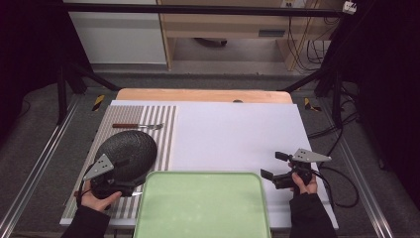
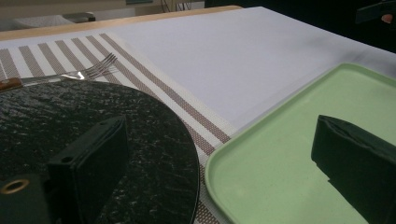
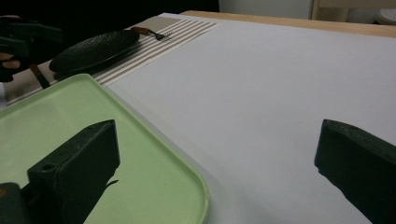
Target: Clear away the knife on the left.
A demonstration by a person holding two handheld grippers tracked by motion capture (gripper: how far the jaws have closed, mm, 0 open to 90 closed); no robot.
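A black textured plate (image 1: 128, 148) (image 2: 70, 121) (image 3: 93, 50) lies on a striped placemat (image 1: 166, 129) at the left. Behind it lies a fork (image 1: 141, 126) (image 2: 88, 72) with a brown handle. A pale green tray (image 1: 203, 206) (image 2: 289, 158) (image 3: 56, 116) sits at the near edge, with nothing on it. My left gripper (image 1: 132, 174) (image 2: 217, 140) is open, one jaw over the plate's near edge and the other over the tray's left corner. My right gripper (image 1: 274, 165) (image 3: 215, 135) is open, one jaw over the tray's right corner and the other over the white mat (image 1: 237, 134).
A brown-handled utensil (image 1: 77, 193) (image 3: 39, 77) lies on the placemat under my left hand. The white mat covers a wooden table (image 1: 203, 95). Black frame legs and cables stand on the floor around it.
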